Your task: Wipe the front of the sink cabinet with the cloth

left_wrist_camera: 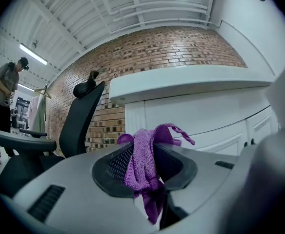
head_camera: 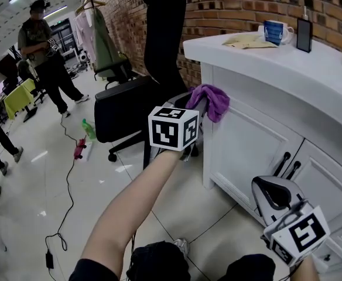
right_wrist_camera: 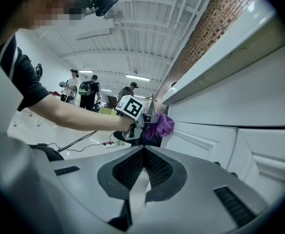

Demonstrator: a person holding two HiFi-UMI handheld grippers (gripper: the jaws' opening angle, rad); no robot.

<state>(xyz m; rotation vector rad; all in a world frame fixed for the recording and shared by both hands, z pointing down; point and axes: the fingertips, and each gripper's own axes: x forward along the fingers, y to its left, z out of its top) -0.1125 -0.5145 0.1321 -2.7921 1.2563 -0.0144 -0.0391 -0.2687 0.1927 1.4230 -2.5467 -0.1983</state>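
Observation:
The purple cloth (head_camera: 213, 100) is bunched between the jaws of my left gripper (head_camera: 199, 108), which is shut on it. The cloth touches the upper left corner of the white sink cabinet (head_camera: 259, 139), just below the countertop. In the left gripper view the cloth (left_wrist_camera: 141, 165) fills the gap between the black pads, with the cabinet front (left_wrist_camera: 206, 116) right behind. My right gripper (head_camera: 274, 195) hangs low at the right, close to the cabinet doors, shut and holding nothing. The right gripper view shows its jaws (right_wrist_camera: 143, 153) closed together and the cloth (right_wrist_camera: 163, 125) farther off.
A black office chair (head_camera: 147, 92) stands just left of the cabinet. On the countertop sit a blue mug (head_camera: 274, 32), a yellowish rag (head_camera: 247, 40) and a dark upright object (head_camera: 304, 35). A cable (head_camera: 65, 186) and bottles (head_camera: 88, 130) lie on the tiled floor. People (head_camera: 42, 51) stand far left.

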